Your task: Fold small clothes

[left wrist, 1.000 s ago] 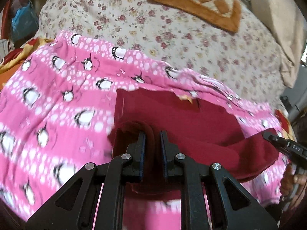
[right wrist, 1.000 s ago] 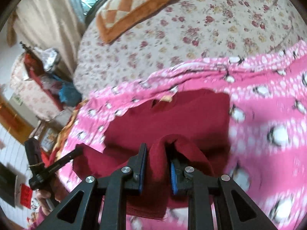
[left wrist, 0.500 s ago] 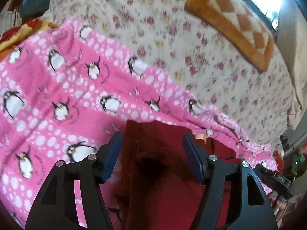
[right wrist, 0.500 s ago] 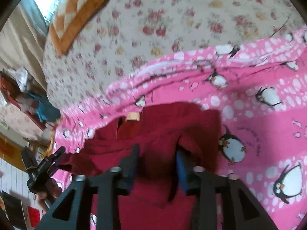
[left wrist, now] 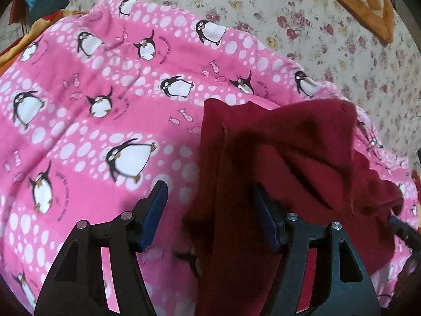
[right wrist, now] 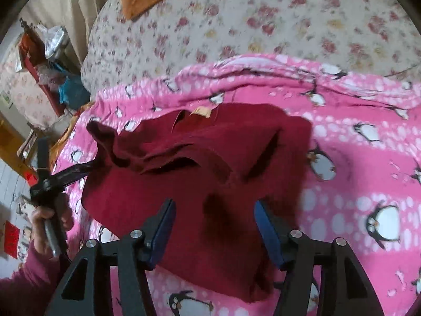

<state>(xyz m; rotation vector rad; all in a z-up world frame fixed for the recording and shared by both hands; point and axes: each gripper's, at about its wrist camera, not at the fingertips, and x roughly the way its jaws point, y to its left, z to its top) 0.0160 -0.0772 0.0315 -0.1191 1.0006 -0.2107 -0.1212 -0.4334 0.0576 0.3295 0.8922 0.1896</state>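
Observation:
A dark red garment (left wrist: 284, 158) lies rumpled and partly folded on a pink penguin blanket (left wrist: 92, 110). It also shows in the right wrist view (right wrist: 210, 173), with a tan label (right wrist: 201, 112) at its far edge. My left gripper (left wrist: 210, 208) is open, its jaws wide apart over the garment's left edge, holding nothing. My right gripper (right wrist: 214, 223) is open too, jaws spread over the garment's near part. The left gripper shows in the right wrist view (right wrist: 68, 171), at the garment's left corner, held by a hand (right wrist: 50, 221).
A floral bedspread (left wrist: 302, 26) lies beyond the blanket, with an orange checked cushion (left wrist: 368, 2) at the far side. Cluttered shelves and bags (right wrist: 47, 60) stand beside the bed on the left in the right wrist view.
Both grippers were shut on folds of the red garment a second ago. Both have opened and let go, and the garment has dropped onto the blanket.

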